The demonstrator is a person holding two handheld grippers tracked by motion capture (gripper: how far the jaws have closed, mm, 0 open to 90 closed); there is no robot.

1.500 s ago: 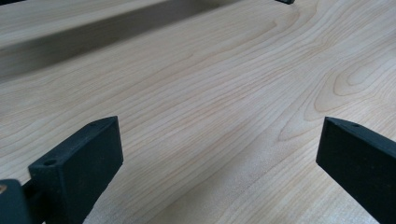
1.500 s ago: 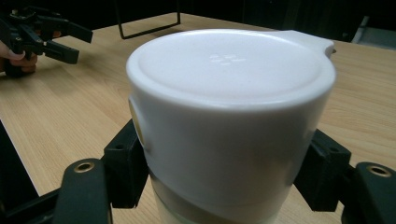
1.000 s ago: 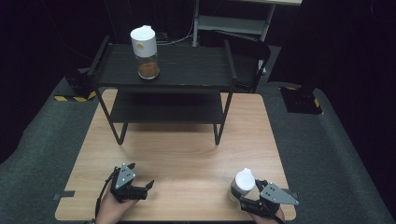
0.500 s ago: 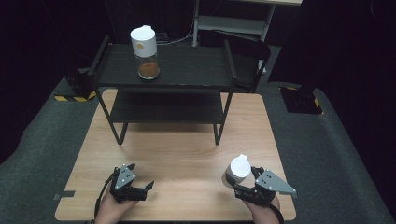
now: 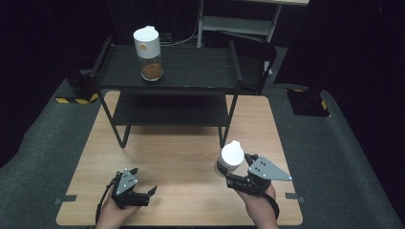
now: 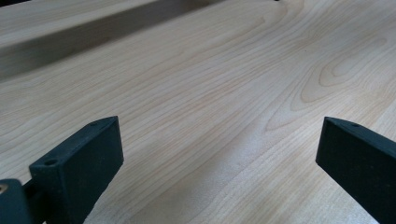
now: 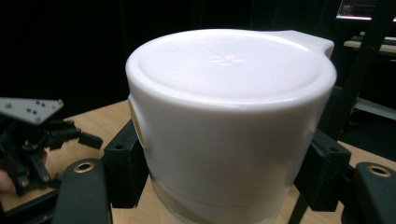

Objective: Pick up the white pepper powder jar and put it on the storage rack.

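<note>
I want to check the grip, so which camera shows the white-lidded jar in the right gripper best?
The right gripper view: the jar's white lid sits large between both black jaws. The high view shows the jar small, held by the right gripper.

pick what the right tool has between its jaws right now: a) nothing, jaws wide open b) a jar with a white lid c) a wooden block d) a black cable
b: in the right gripper view the jaws of the right tool press on both sides of the jar with a white lid, and the high view shows it held near the table's front right.
</note>
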